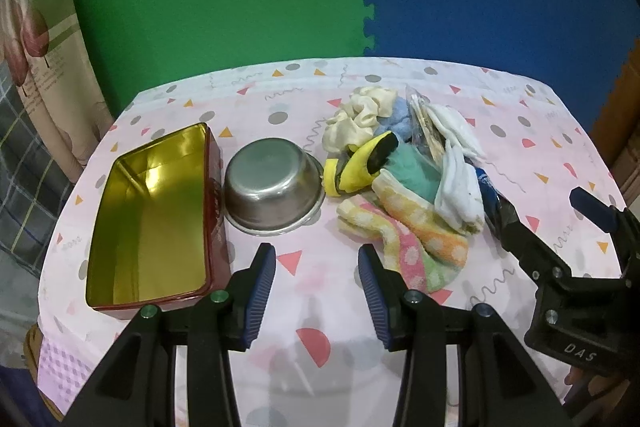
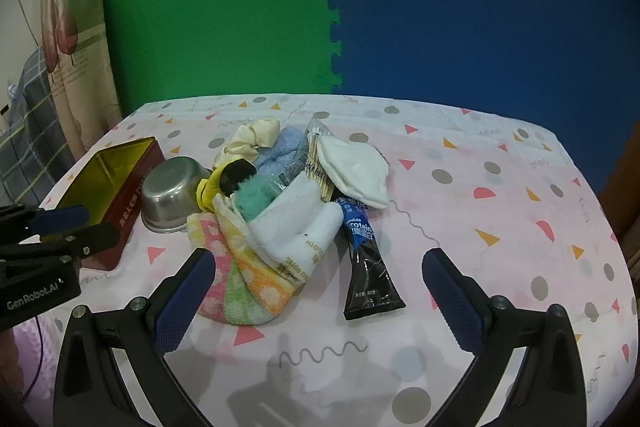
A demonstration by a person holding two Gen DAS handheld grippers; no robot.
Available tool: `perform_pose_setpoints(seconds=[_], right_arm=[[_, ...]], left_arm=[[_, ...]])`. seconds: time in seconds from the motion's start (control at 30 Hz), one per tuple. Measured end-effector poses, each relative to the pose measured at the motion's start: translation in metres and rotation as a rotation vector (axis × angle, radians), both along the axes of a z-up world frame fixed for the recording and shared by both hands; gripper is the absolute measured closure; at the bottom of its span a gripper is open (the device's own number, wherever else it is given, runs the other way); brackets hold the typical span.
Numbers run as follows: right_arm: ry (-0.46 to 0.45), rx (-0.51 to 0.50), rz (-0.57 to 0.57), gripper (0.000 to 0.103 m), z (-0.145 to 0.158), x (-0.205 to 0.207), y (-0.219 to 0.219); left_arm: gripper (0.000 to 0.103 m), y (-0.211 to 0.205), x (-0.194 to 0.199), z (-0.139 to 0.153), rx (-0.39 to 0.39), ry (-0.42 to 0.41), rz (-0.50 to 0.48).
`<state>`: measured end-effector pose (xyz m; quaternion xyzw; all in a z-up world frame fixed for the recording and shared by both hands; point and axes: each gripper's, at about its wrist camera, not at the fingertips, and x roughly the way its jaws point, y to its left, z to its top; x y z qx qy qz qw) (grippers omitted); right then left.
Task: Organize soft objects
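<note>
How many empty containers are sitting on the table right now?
2. The red tin with a gold inside stands at the table's left side, and the steel bowl sits right beside it, between the tin and the pile of soft things.
</note>
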<state>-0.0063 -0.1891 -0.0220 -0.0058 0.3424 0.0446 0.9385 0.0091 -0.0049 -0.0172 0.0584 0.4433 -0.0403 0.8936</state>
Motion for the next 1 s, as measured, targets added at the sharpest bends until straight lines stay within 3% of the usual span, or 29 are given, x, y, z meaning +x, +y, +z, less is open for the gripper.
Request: perform_pose_setpoints(seconds=[1.0], right_arm=[[-0.009,-0.012,-0.026,0.000,-0.006,0.000,-0.001]], left_arm=[[0.059,0.000,0.004,-0.015,-0.004,0.050,-0.008]])
